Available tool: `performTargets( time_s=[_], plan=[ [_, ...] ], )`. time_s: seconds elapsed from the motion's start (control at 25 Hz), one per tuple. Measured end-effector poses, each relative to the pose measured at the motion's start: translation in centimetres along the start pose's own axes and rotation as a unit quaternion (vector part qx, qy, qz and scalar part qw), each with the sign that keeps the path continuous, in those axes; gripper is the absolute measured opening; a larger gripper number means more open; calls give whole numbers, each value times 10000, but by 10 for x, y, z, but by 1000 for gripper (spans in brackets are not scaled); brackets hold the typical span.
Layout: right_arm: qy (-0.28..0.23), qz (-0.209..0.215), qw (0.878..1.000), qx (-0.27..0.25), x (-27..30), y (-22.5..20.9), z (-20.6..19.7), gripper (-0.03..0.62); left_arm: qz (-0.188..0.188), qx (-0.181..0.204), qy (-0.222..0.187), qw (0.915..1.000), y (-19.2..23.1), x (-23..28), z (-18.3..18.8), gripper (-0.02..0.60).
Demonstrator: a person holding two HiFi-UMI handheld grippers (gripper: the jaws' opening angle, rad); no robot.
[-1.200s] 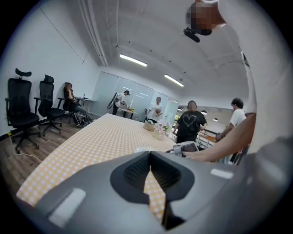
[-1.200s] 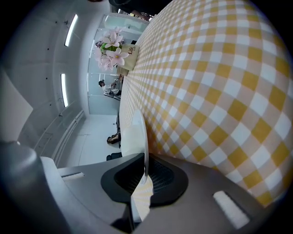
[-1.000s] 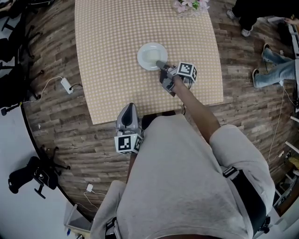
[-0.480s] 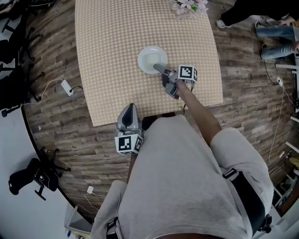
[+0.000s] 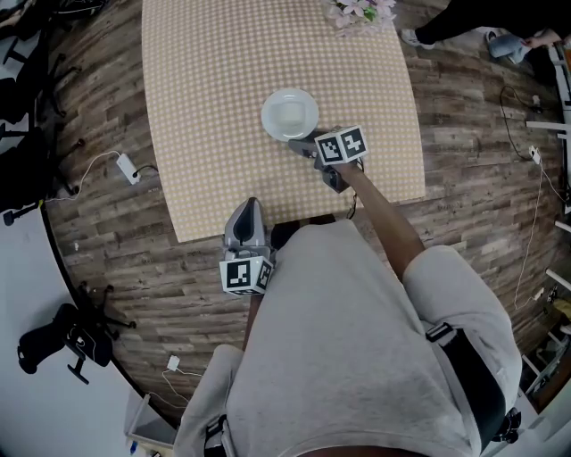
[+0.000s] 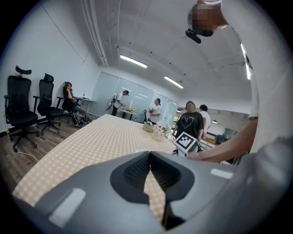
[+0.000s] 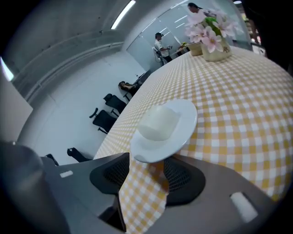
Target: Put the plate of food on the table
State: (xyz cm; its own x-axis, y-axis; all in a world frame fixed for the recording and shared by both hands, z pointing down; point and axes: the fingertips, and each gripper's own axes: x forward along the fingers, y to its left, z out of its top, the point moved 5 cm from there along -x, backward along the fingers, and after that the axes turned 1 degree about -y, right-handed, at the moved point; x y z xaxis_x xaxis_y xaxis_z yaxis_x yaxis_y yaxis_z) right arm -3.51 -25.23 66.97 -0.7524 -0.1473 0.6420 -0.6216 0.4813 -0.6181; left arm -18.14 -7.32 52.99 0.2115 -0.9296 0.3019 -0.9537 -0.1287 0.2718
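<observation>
As the plate of food (image 5: 290,113) lies flat on the checked cloth of the table (image 5: 205,80), the entries run from left to right.

1. Power strip (image 5: 126,162). On the wooden floor beside the table's left edge, with its cable trailing. It has no part in the task.

2. Left tool (image 5: 246,207). At the table's near edge, just in front of the person's body and well apart from the plate. Its jaws meet tip to tip with nothing between them. Judged to be parked there so that the other arm has the table to itself.

3. Plate of food. White and round, near the middle of the table, with a pale block of food (image 7: 158,122) at its centre. It sits level and is borne wholly by the table, so the placing is judged done.

4. Right tool (image 5: 308,145). Just beside the plate's near right rim, on an arm stretched out over the table. Its jaws stand wide apart and are closing a little. The rim sits at their mouth, and neither pad presses on it. The tool is low and in line with the rim, a posture that suits a side grip on a thin edge.

5. Flowers (image 5: 361,11). At the far edge, well apart from the plate, which leaves the middle free.
</observation>
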Motion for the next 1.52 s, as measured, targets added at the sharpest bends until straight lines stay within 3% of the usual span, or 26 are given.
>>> performTargets(
  time_s=[0.16, 0.32, 0.48, 0.68, 0.96, 1.08, 1.2, 1.52],
  plan=[
    [266, -609, 9941, -855, -1, 2, -4, 213, -24, -8, 2, 10000, -1, 0, -1, 9],
    [502, -1025, 9802, -1616, 1, 5, -8, 173, -30, -13, -5, 10000, 0, -1, -2, 9],
    [706, -1218, 9707, -1950, 0, 5, -10, 152, -25, -21, -21, 10000, 0, -3, -1, 9],
    [1108, -1750, 9351, -2876, -1, 5, -15, 110, -23, -34, -31, 10000, 0, -2, -1, 9],
    [956, -1839, 9384, -2765, -8, 0, -17, 57, -73, -32, -51, 10000, -3, 0, -1, 9],
    [812, -1893, 9402, -2713, -12, 0, -14, 0, -74, -16, -71, 9999, -4, 0, 1, 9],
    [645, -1874, 9425, -2690, -21, 2, -17, -2, -100, 23, -88, 9999, -5, 0, 2, 9],
    [-369, -1749, 9441, -2769, -69, 26, -19, -2, -379, 179, -76, 9991, -25, 6, 4, 9]
  ],
)
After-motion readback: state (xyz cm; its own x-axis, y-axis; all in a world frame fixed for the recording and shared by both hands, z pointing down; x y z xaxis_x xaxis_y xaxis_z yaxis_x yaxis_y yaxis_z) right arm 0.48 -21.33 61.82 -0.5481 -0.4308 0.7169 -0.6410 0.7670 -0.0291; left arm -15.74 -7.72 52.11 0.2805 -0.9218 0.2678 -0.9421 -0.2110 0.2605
